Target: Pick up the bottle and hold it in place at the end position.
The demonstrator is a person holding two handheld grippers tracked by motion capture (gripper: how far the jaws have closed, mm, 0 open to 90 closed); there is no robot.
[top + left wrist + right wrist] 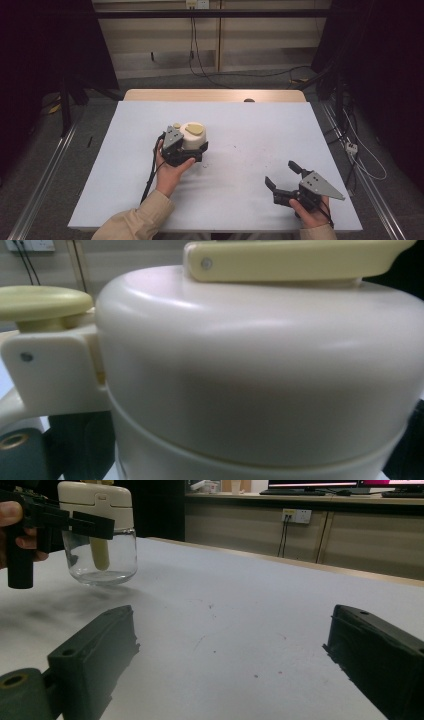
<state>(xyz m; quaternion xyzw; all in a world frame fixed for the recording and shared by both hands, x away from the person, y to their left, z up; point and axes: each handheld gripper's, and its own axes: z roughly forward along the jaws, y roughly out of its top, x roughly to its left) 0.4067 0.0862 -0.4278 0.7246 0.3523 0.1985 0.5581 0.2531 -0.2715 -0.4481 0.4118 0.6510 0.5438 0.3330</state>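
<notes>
On the table, each part in turn:

Table: a pale grey-white sheet (240, 150) covers the top, with a strip of wood showing along the far edge; small dark specks mark the sheet near the middle.

Dispenser jar: a clear glass jar with a cream plastic cap (194, 135) stands upright on the sheet, left of the middle. From the right gripper view (98, 535) the glass lower part is see-through, with a pale yellow tube hanging down inside it. From the left gripper view the cream cap (260, 370) is very close to the lens.

Cap details: a pale yellow flat lever (295, 259) lies across the top of the cap; a round yellow knob (44, 302) sits on a cream bracket at the cap's side.

Left gripper: the left gripper (186, 150) is clamped around the jar at cap height, its black jaws pressed to either side, as the right gripper view shows (70, 522). The person's left hand (170, 172) holds it from the near side, a tan sleeve (135, 220) behind it.

Right gripper: the right gripper (282, 175) rests low over the sheet at the near right, well apart from the jar. Its jaws are spread wide with bare sheet between them, gripping nothing. The grey three-cornered plate (322, 185) sits on top.

Background: cables and a wall socket (196, 4) lie beyond the table.
</notes>
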